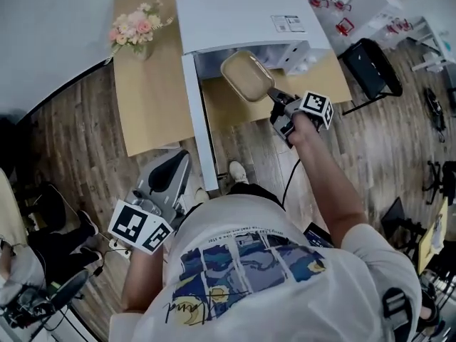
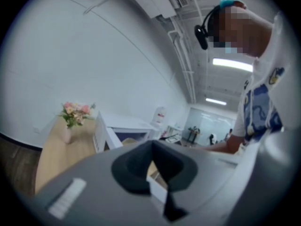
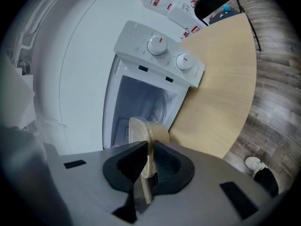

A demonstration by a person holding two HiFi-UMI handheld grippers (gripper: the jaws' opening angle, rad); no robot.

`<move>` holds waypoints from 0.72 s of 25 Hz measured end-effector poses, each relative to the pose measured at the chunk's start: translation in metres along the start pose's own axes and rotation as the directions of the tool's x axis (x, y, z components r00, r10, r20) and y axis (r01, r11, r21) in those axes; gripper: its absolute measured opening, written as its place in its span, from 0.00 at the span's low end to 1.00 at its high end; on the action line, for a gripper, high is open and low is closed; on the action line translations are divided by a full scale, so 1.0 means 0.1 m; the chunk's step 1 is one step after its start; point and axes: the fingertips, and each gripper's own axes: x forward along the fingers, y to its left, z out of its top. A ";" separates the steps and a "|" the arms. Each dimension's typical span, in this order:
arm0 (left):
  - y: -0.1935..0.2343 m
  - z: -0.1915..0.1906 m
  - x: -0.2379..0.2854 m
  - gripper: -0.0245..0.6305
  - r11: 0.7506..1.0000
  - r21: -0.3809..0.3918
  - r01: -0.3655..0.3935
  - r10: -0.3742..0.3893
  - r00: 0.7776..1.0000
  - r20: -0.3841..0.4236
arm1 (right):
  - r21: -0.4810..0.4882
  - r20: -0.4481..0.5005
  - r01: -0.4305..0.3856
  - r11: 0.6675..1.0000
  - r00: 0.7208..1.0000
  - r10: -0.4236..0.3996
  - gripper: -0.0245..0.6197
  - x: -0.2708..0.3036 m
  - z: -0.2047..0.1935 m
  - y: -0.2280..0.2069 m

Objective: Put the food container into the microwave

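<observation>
The white microwave (image 1: 242,13) stands on the wooden table (image 1: 153,98) with its door (image 1: 199,120) swung open toward me. My right gripper (image 1: 279,105) is shut on the rim of the beige lidded food container (image 1: 247,75), holding it just in front of the open cavity. In the right gripper view the container (image 3: 146,131) sits edge-on between the jaws of that gripper (image 3: 149,150), with the cavity (image 3: 141,100) right behind it. My left gripper (image 1: 169,173) hangs low by my left side, away from the table, its jaws (image 2: 151,150) shut on nothing.
A vase of pink flowers (image 1: 135,30) stands at the table's far left corner. A black chair (image 1: 370,66) is to the right of the table. The microwave's two dials (image 3: 157,45) sit beside the cavity. Wooden floor lies around my feet.
</observation>
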 end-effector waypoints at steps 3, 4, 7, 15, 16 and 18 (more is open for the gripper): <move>0.04 0.03 0.07 0.05 0.999 -0.003 -0.039 0.039 0.999 0.006 | 0.005 -0.009 -0.009 1.000 1.000 0.009 0.10 0.23 0.14 0.03; 0.06 0.03 0.07 0.05 0.998 -0.007 -0.056 0.056 0.998 0.009 | 0.006 -0.012 -0.013 1.000 1.000 0.013 0.10 0.30 0.17 0.03; 0.10 0.00 0.06 0.05 0.993 -0.022 -0.119 0.119 0.993 0.013 | 0.017 -0.032 -0.017 1.000 0.999 0.017 0.10 0.54 0.24 0.04; 0.18 -0.03 -0.06 0.05 0.967 -0.053 -0.250 0.251 0.968 0.021 | 0.048 -0.045 -0.036 0.998 0.998 0.038 0.10 1.05 0.37 0.09; 0.19 -0.03 -0.09 0.05 0.962 -0.057 -0.266 0.268 0.963 0.022 | 0.049 -0.048 -0.036 0.998 0.998 0.038 0.10 1.11 0.38 0.09; 0.20 -0.06 -0.13 0.05 0.954 -0.066 -0.294 0.296 0.955 0.021 | 0.050 -0.051 -0.033 0.998 0.998 0.035 0.10 1.21 0.39 0.11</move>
